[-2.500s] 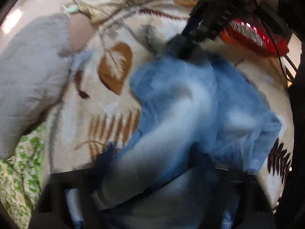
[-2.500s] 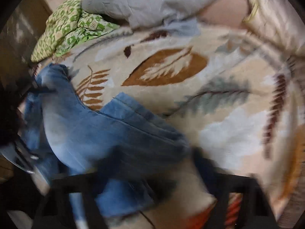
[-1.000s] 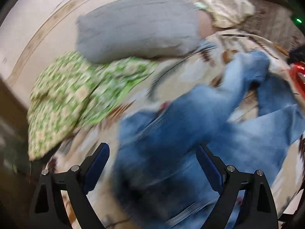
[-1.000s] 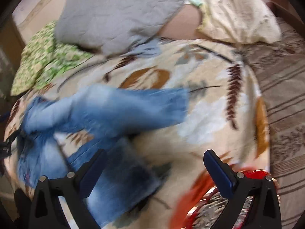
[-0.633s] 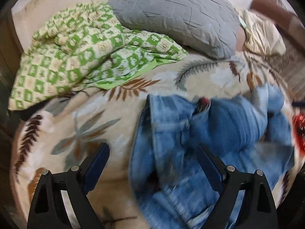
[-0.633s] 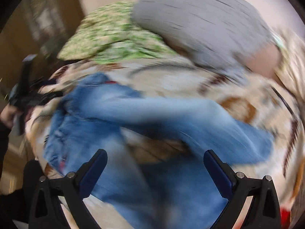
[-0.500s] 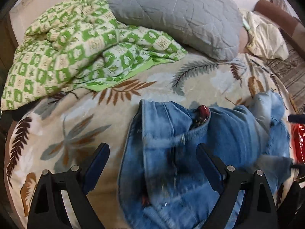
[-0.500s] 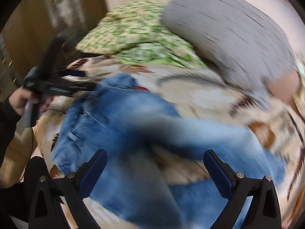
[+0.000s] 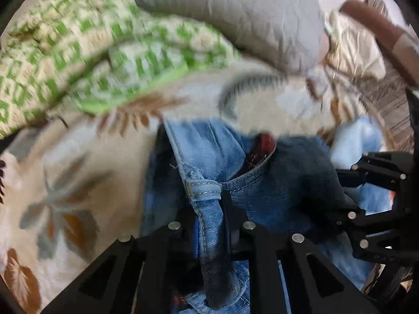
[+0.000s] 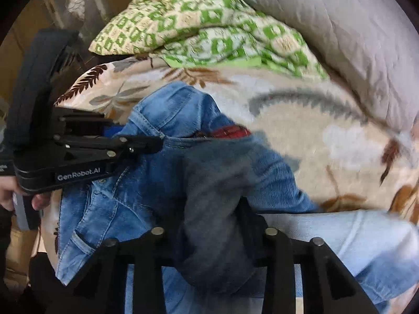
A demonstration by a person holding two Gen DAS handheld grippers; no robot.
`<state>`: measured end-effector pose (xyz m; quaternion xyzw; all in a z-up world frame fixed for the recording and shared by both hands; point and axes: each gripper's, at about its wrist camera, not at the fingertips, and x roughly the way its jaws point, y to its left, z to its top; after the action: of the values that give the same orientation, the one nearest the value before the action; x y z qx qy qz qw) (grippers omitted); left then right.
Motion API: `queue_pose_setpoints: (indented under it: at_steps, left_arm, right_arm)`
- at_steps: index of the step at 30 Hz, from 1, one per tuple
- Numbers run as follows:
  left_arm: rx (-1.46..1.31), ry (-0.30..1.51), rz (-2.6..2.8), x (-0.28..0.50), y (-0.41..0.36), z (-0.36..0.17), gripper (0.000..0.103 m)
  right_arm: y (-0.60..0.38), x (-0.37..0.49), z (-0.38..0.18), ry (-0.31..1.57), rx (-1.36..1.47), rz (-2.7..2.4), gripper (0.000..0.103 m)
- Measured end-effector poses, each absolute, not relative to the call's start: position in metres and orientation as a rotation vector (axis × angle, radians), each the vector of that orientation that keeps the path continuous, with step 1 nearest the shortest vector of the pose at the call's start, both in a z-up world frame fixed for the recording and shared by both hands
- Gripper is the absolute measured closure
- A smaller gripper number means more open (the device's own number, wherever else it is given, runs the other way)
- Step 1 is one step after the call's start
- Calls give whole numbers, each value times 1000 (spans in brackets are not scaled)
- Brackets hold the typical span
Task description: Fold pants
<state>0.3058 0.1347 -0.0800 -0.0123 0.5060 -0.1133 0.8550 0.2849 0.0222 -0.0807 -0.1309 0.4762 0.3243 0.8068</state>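
Since the frame half a second earlier, both grippers have gone from wide open above the denim to pinching it. The left gripper (image 9: 209, 225) has jaws closing on a ridge of the pants (image 9: 209, 157) at the waistband seam; denim fills the narrow gap between the fingers. The right gripper (image 10: 212, 233) has jaws closing on a thicker, darker bunch of the same garment, which also sits between its fingers.

The step in hand appears to be the grasp that precedes a fold. The next move likely calls for lifting both pinches together, keeping the waistband level, and carrying one half over the other.

The pants lie crumpled on the leaf-print blanket (image 10: 301, 120), the waist toward the left gripper, a paler leg (image 10: 366, 238) trailing to the right. A red lining or tag (image 10: 230, 130) shows at the waist opening. Beyond lie a green patterned quilt (image 10: 199, 15) and a grey pillow (image 10: 340, 34).

Readable writing: "GenRobot.AI" on the left gripper body (image 10: 81, 175), seen from the right wrist view.
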Motion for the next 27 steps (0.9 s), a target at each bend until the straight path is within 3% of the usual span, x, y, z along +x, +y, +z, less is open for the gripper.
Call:
queue_pose_setpoints:
  at_steps: [6,8,9,10,11,12,13,21,27]
  left_arm:
    - [-29,842,-92,304,167,-15,87]
    - [15,927,-29,317,170,-31,80]
    - [20,982,-6,322,173,-43,73]
    - [20,1006,26,323,177,-50,60]
    - [5,1012,66,318,183,-55,50]
    - [-20,994,73,311,189,-54,30]
    - [-48,965,66,300,195,-51,20]
    - [-111,1008,-58,191,188,-38,19]
    - [-124,1134,-80,124,155,-70,19]
  right_arm:
    - [44,294,-24,745,-263,694,75]
    - [61,308,-28,731,-253,635,66]
    - [70,319,-37,780,-264,604,37]
    - [76,328,-47,844,-280,568,24]
    - [76,334,-56,893,-274,531,24]
    - [70,334,-57,902,-246,533,24]
    - [61,330,-55,899,-218,544,24]
    - [-22,227,-25,867,-333,650,18]
    - [-23,127,-53,877,-541,835,18]
